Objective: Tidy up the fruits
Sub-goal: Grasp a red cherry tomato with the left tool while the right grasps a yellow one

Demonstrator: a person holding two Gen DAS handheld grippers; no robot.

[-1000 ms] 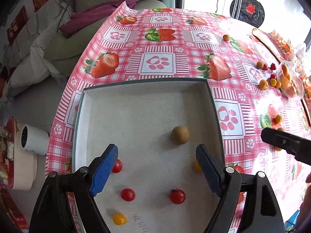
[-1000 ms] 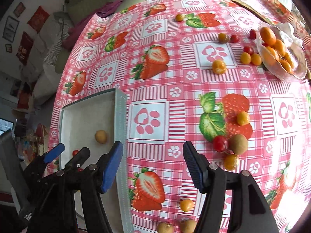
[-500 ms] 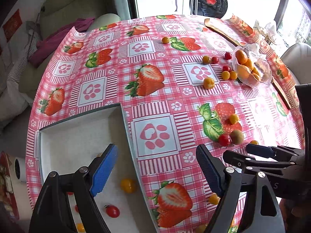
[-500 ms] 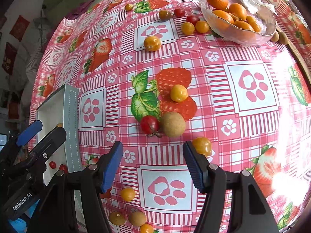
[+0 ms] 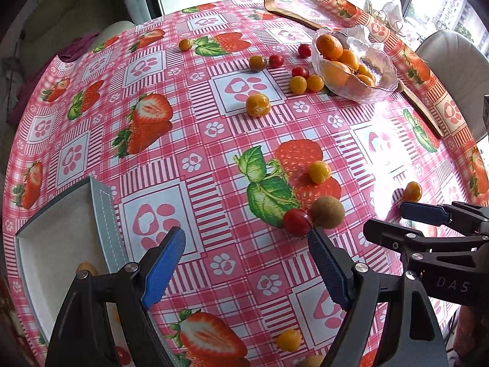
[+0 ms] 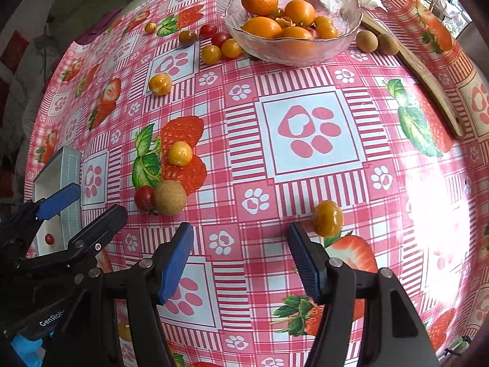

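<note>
My left gripper (image 5: 246, 263) is open and empty above the strawberry tablecloth. A red cherry tomato (image 5: 295, 222) and a brown longan (image 5: 327, 212) lie just past its right finger. The grey tray (image 5: 104, 214) sits at the left, with fruit partly hidden behind my fingers. My right gripper (image 6: 241, 260) is open and empty. An orange tomato (image 6: 327, 217) lies beside its right fingertip. The tomato (image 6: 144, 197) and longan (image 6: 170, 197) pair shows to its left. The tray (image 6: 71, 171) is at the far left. Each gripper shows in the other's view.
A glass bowl (image 6: 293, 49) of oranges stands at the back, with small tomatoes (image 6: 220, 50) and two longans (image 6: 377, 42) beside it. A yellow tomato (image 5: 319, 171) and an orange one (image 5: 258, 105) lie mid-table. A wooden strip (image 6: 424, 70) runs along the right.
Both grippers swung right, away from the tray, and moved closer to the loose fruit on the cloth. Both stay open and empty.
</note>
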